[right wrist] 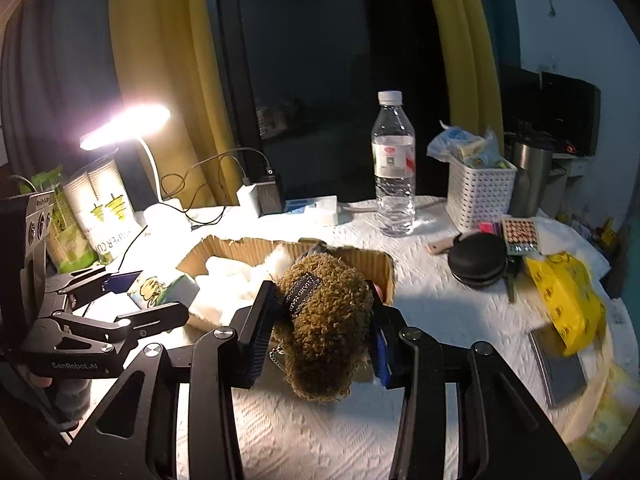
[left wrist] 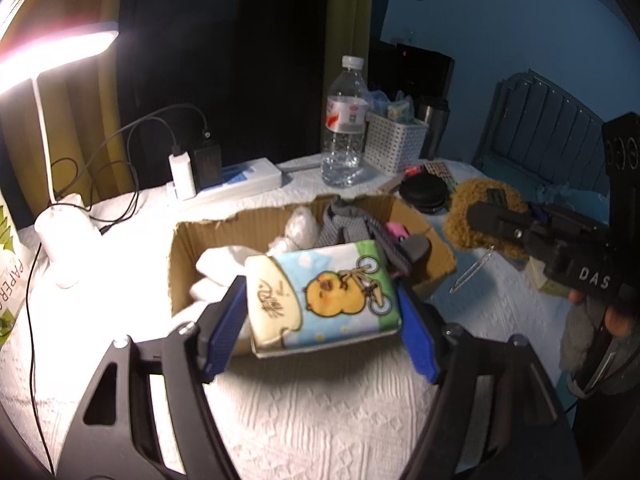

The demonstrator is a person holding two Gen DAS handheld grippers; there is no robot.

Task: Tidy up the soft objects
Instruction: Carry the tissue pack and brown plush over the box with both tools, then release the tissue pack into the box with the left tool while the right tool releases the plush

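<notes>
My left gripper [left wrist: 320, 287] is shut on a soft tissue pack [left wrist: 336, 300] printed with a yellow chick on a bicycle, held just above the near edge of a torn cardboard box [left wrist: 224, 236]. White soft items [left wrist: 218, 268], grey cloth [left wrist: 344, 228] and something pink lie in the box. My right gripper [right wrist: 322, 300] is shut on a brown fuzzy pouch [right wrist: 328, 344] with a dark strap, in front of the box [right wrist: 248, 248]. In the left wrist view the pouch [left wrist: 464, 208] hangs at the right of the box. The right wrist view shows the left gripper [right wrist: 156, 292] at the left.
A water bottle [right wrist: 394, 168], white basket [right wrist: 478, 196], steel tumbler [right wrist: 530, 178] and power strip with chargers [left wrist: 224, 184] line the back. A lit desk lamp [left wrist: 60, 236] stands left. A black round case [right wrist: 478, 258] and yellow packet [right wrist: 568, 300] lie right. White textured cloth covers the table.
</notes>
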